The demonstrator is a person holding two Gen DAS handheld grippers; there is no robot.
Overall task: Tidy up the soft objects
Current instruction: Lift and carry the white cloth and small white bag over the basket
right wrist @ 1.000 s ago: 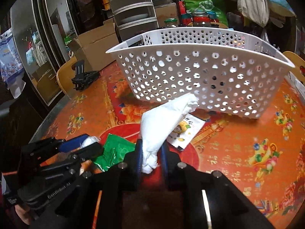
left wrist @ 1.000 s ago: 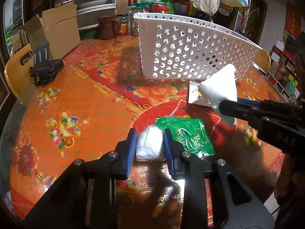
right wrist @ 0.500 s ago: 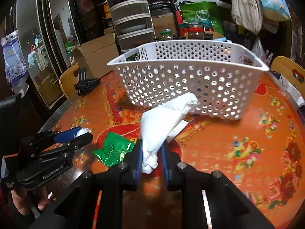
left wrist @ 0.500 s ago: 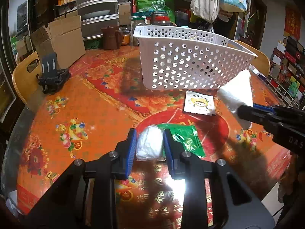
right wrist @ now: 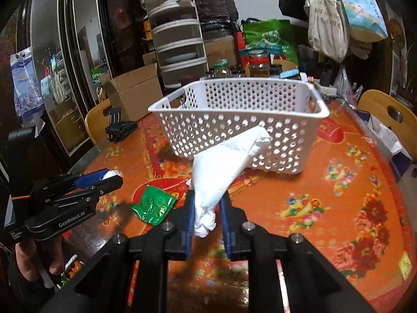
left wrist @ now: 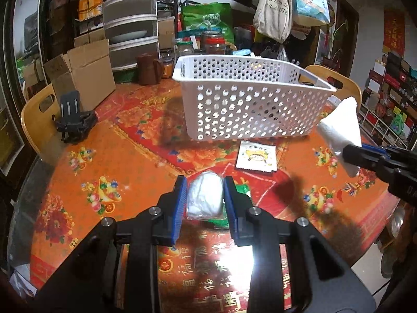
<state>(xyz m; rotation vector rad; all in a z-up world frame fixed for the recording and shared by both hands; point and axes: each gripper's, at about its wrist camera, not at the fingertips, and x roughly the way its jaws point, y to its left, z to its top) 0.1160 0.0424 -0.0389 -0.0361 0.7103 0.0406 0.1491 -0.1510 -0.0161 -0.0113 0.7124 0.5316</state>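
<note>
My left gripper is shut on a small white plastic-wrapped packet and holds it above the table; it also shows in the right wrist view. My right gripper is shut on a crumpled white tissue, raised in front of the white perforated basket. In the left wrist view the tissue and the right gripper sit right of the basket. A green packet and a white cartoon packet lie on the table.
The round table has a red-orange flowered cover. A black phone stand stands at the left edge near a cardboard box. Wooden chairs ring the table. Jars and a brown jug stand behind the basket.
Both grippers have risen and pulled back from the basket with their loads still held. The green packet stays on the table, now partly hidden under my left gripper.
</note>
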